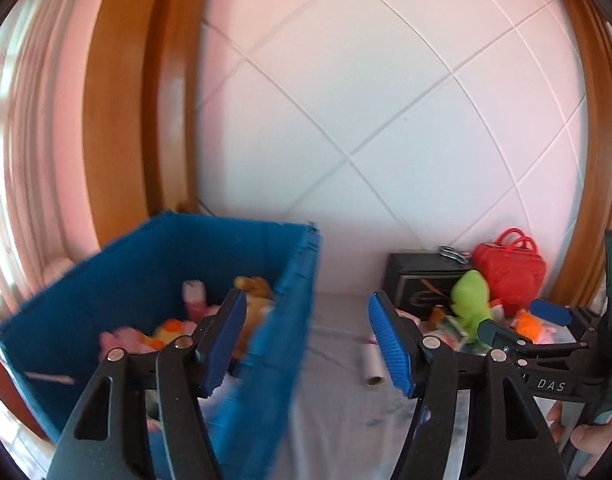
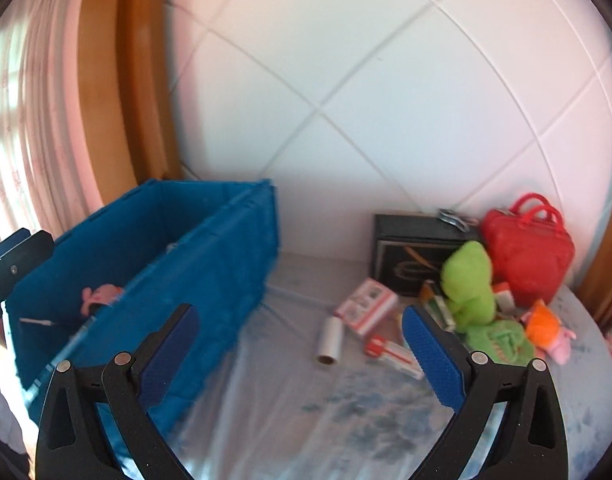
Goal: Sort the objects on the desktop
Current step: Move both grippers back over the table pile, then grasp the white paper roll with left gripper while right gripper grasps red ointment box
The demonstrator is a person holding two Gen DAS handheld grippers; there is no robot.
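A blue crate (image 1: pixel 154 276) (image 2: pixel 194 256) stands at the left of the table and holds several soft toys (image 1: pixel 250 292). My left gripper (image 1: pixel 306 344) is open and empty, above the crate's right wall. My right gripper (image 2: pixel 302 360) is open and empty over the table, to the right of the crate; it also shows in the left wrist view (image 1: pixel 525 320). A pile lies at the right: a green plush (image 2: pixel 467 280), a red bag (image 2: pixel 529 252), an orange and pink toy (image 2: pixel 545 330), a white roll (image 2: pixel 329 340) and a red and white box (image 2: pixel 365 306).
A black box (image 2: pixel 409 248) stands against the white tiled wall (image 2: pixel 365 100) behind the pile. A wooden frame (image 2: pixel 118 80) and a curtain (image 2: pixel 22 120) are at the left. The table (image 2: pixel 306 420) has a pale cover with blue stains.
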